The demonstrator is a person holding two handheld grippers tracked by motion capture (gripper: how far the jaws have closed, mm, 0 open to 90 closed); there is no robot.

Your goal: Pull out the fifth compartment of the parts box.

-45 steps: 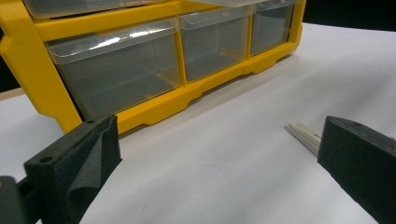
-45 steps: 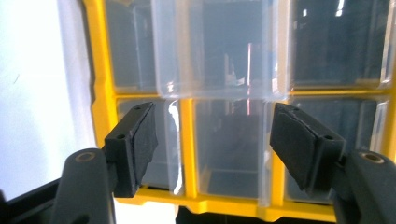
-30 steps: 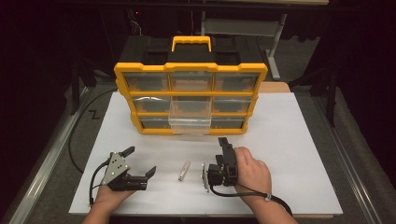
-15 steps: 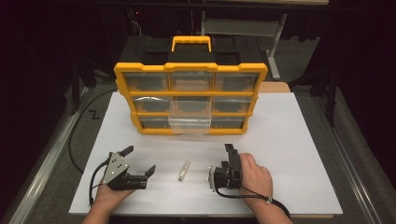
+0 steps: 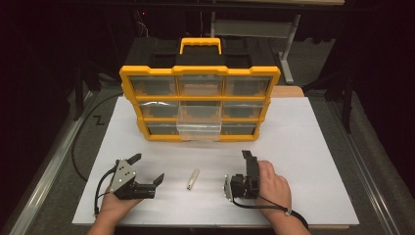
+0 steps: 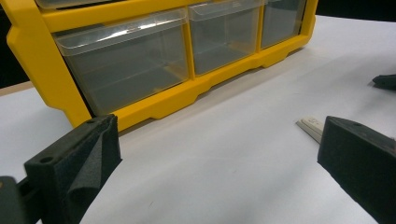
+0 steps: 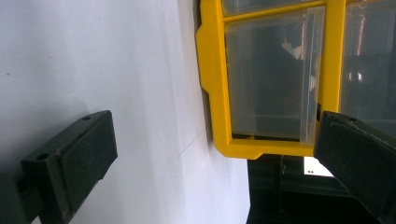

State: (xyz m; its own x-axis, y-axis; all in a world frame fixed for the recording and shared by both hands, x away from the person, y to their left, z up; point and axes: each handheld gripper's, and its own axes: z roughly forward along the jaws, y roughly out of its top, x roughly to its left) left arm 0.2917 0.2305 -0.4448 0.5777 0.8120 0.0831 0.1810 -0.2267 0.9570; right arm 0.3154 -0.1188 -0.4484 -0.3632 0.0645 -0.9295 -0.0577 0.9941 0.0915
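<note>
1. The organiser box point(image 5: 199, 105) at the far side has a bright yellow frame with a yellow handle on a black top.
2. Its drawers point(image 5: 198, 122) are clear plastic, without pattern.
3. The bench point(image 5: 318, 161) top is plain white.
4. The left claw point(image 5: 147, 169) and right claw point(image 5: 240, 169) are black.
5. The small tool point(image 5: 193, 179) between them is pale silver-grey.
6. The left claw's plate is grey.

White table top point(image 5: 313, 147): yellow drawer organizer point(image 5: 199, 105) at 12 o'clock, small metal piece point(image 5: 193, 179) at 6, grippers resting at 7 and 5.
</note>
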